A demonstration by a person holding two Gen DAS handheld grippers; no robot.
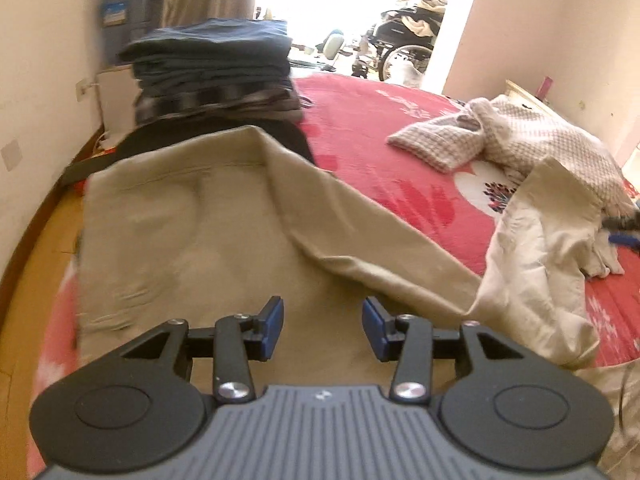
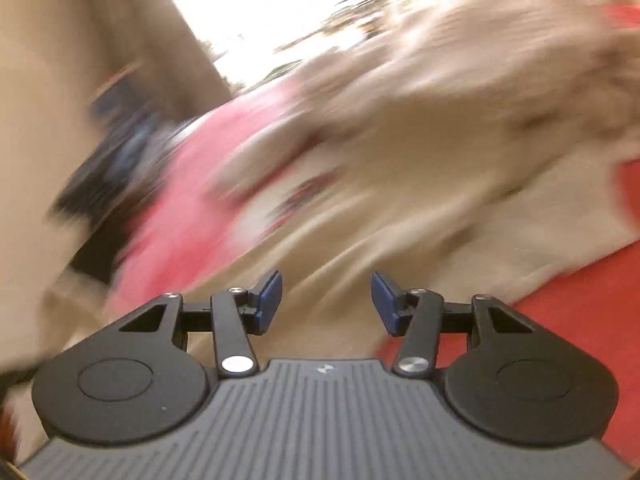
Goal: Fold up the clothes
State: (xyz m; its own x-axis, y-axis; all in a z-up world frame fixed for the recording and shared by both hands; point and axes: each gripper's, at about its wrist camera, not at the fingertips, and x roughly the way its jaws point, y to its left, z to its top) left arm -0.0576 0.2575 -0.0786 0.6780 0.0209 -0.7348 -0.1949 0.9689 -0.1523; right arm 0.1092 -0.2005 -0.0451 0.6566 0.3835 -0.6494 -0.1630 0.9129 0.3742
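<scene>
Garment: khaki trousers (image 1: 192, 240) spread on the red bedspread (image 1: 392, 152), one leg trailing toward 4 o'clock.
Folded stack: dark jeans pile (image 1: 212, 64) at 11 o'clock, behind the trousers.
Loose heap: knit sweater (image 1: 520, 136) at 2 o'clock.
Left gripper (image 1: 323, 330): jaws apart, empty, above the khaki cloth.
Right gripper (image 2: 327, 300): jaws apart, empty; view smeared by blur.
Handling: soft, light, limp cotton; likely drapes and slides, so pinch hem or waistband edges.
</scene>
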